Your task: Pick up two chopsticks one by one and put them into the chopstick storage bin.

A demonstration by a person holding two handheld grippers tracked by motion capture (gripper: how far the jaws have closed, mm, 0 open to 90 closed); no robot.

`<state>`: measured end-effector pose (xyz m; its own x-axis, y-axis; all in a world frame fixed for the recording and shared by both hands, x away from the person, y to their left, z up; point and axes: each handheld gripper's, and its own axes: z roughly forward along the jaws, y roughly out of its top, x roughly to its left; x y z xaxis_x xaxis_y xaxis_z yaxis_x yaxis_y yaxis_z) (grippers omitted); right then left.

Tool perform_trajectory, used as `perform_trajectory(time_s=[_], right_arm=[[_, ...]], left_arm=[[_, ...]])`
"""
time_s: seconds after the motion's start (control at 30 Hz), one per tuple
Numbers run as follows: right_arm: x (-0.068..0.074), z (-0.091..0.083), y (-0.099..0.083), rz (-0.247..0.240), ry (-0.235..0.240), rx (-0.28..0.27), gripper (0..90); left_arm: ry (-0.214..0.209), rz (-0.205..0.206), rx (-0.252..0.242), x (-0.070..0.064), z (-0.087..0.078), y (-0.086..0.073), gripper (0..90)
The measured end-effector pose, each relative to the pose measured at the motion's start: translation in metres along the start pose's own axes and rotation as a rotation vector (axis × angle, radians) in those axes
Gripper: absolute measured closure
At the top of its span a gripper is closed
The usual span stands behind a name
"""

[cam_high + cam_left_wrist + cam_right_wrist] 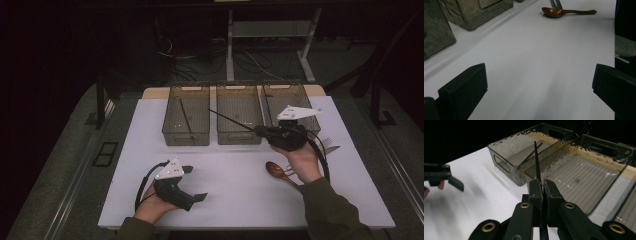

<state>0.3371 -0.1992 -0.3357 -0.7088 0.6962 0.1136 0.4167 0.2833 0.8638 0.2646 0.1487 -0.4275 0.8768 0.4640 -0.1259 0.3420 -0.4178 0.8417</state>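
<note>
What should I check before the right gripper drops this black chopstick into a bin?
1. Grip: right gripper has its jaws shut on the black chopstick: ok.
2. Matching bin: the left bin already holds a black stick: ok.
3. Aim: in the high view the chopstick tip hangs over the middle bin, not the left one: not ok.
4. Left gripper open, resting low on the white table, apart from the bins: ok.
5. Wooden spoon and fork lie beside the path, not in it: ok.
6. Right bin contents: cannot tell.
</note>
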Motion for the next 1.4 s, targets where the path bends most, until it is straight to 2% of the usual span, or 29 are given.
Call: perform_trajectory(time_s=[0.37, 0.87, 1.17, 1.4], right_arm=[[0.005, 0.04, 0.027, -0.013, -0.03, 0.039, 85.8], [0.017, 0.1, 0.06, 0.015, -0.047, 0.105, 85.8], [0.021, 0.141, 0.08, -0.002, -0.09, 0.166, 85.8], [0.023, 0.171, 0.087, 0.012, -0.116, 0.209, 85.7]], left_arm=[[0.001, 0.007, -0.003, 0.0, -0.001, 0.0, 0.0], [-0.006, -0.005, -0.02, -0.001, 0.0, 0.001, 0.0], [-0.011, 0.004, -0.011, 0.0, -0.001, 0.001, 0.0], [-0.016, -0.004, -0.017, -0.001, -0.002, 0.001, 0.0]])
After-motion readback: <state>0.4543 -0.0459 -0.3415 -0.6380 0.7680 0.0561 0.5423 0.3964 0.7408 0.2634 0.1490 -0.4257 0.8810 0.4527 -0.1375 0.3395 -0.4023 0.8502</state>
